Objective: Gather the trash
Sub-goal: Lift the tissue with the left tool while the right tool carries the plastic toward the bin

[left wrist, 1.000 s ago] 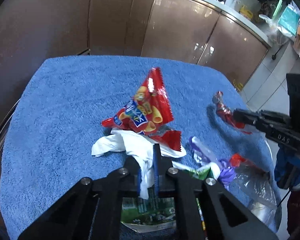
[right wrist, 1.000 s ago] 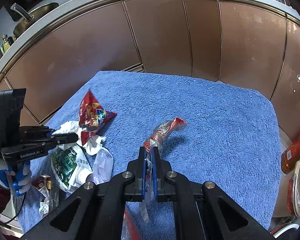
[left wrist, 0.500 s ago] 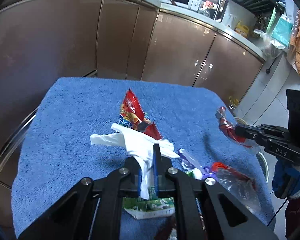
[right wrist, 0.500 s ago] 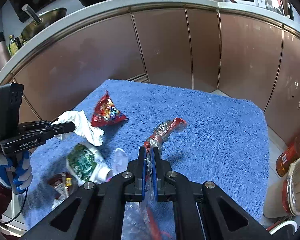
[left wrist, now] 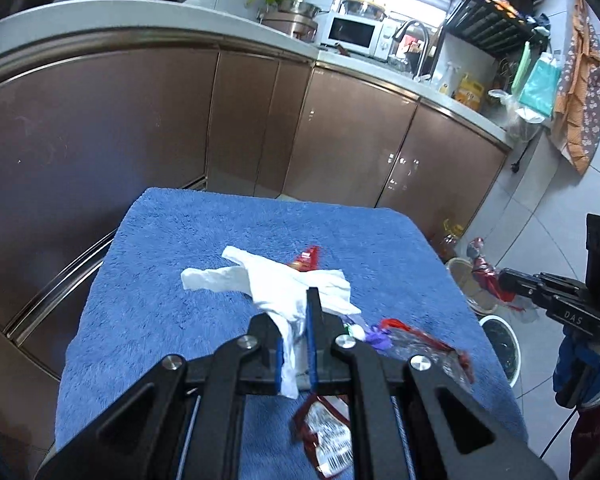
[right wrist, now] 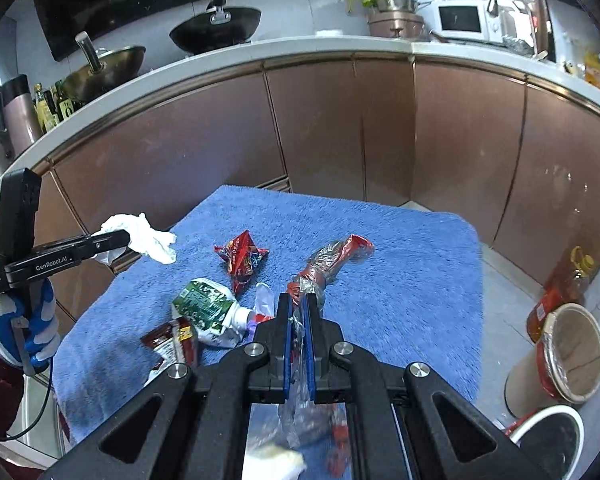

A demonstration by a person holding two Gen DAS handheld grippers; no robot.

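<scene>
While L gripper (left wrist: 294,316) pinches tissue (left wrist: 276,284), R gripper (right wrist: 298,312) wrapper (right wrist: 332,258)

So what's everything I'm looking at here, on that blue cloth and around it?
blue towel: one, covers the table.
white tissue: one, crumpled, pinched in the left gripper, lifted.
twisted wrapper: one, red and clear, pinched in the right gripper.
snack bag: one, red, mid-towel.
green pouch: one, green and white, near edge.
dark red sachet: one, beside the pouch.
bins: two, tan and white, on the floor, right.
oil bottle: one, amber, by the bins.
gloved hands: blue-white, holding the grippers.
</scene>
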